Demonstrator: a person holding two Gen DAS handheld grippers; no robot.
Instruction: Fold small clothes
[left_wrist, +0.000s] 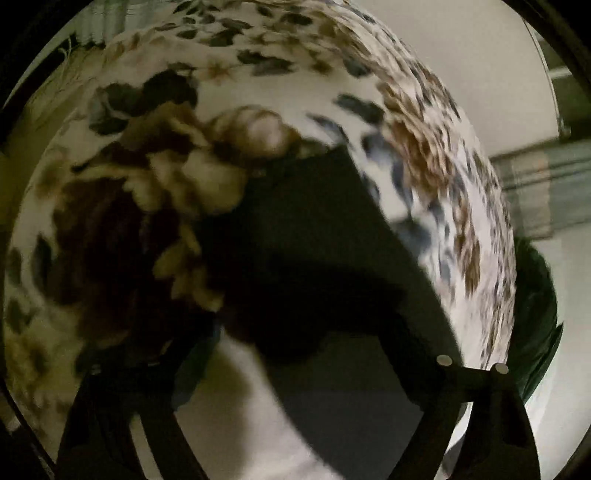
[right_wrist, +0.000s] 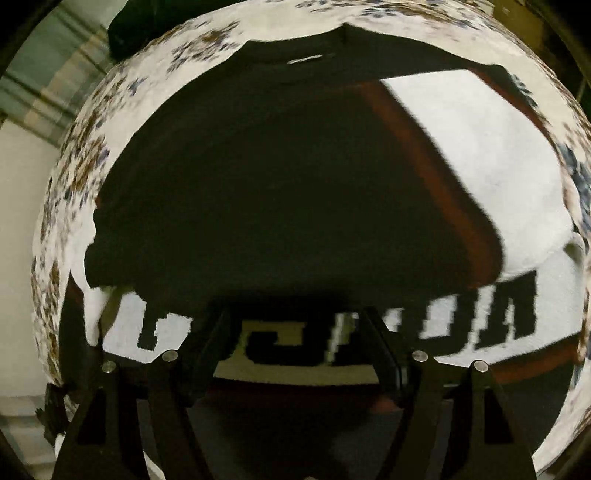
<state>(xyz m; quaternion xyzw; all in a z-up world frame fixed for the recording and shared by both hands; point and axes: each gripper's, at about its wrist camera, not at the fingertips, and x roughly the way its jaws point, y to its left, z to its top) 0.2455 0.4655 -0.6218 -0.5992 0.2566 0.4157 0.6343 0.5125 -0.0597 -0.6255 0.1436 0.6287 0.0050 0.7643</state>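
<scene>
A black T-shirt (right_wrist: 277, 166) lies spread flat in the right wrist view, its neck label toward the top. Under it is a white garment (right_wrist: 480, 166) with big black letters (right_wrist: 498, 314) and a red-brown stripe. My right gripper (right_wrist: 295, 325) hangs over the letters at the shirt's lower edge, open, with no cloth pinched. The left wrist view is blurred: a corner of the dark garment (left_wrist: 314, 221) crosses the middle, with white cloth (left_wrist: 236, 406) below. My left gripper (left_wrist: 295, 354) is above them with its fingers wide apart, open, and nothing gripped.
Everything rests on a white bedspread with brown and blue flowers (left_wrist: 295, 92) (right_wrist: 74, 184). A dark green bundle (left_wrist: 535, 314) sits at the bed's right edge, and a dark bundle (right_wrist: 129, 26) at the top left. Beyond the bed are pale floor (left_wrist: 498, 74) and striped fabric (right_wrist: 44, 74).
</scene>
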